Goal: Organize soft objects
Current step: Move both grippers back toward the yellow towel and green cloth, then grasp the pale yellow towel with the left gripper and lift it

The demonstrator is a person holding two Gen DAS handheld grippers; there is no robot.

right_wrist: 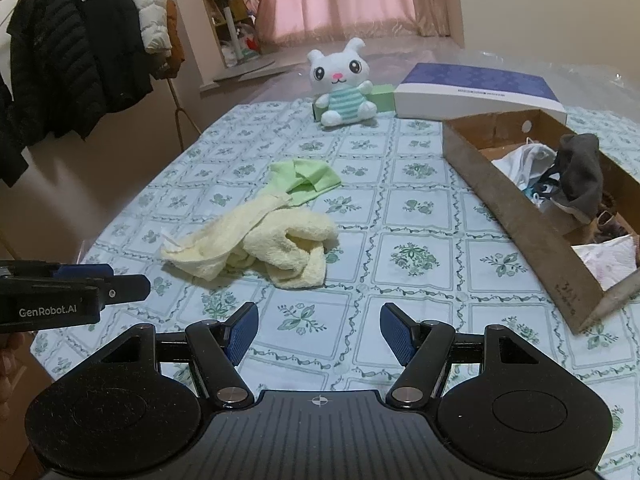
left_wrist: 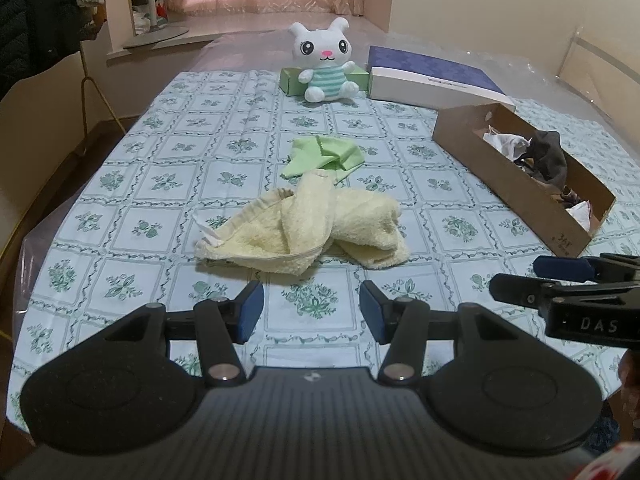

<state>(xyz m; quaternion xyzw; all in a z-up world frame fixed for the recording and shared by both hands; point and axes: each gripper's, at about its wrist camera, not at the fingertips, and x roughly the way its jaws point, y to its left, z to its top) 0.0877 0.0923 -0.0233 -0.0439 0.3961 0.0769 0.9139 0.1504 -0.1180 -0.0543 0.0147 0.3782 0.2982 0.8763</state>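
Note:
A crumpled pale yellow towel lies mid-table, also in the right wrist view. A light green cloth lies just behind it, touching it. A white plush bunny sits upright at the far end. An open cardboard box on the right holds several cloths, including a grey one. My left gripper is open and empty, just short of the towel. My right gripper is open and empty, near the table's front edge, right of the left one.
A green box stands behind the bunny, a blue and white box to its right. The floral tablecloth covers the table. Coats hang on a rack at the left. A chair back stands at the table's left.

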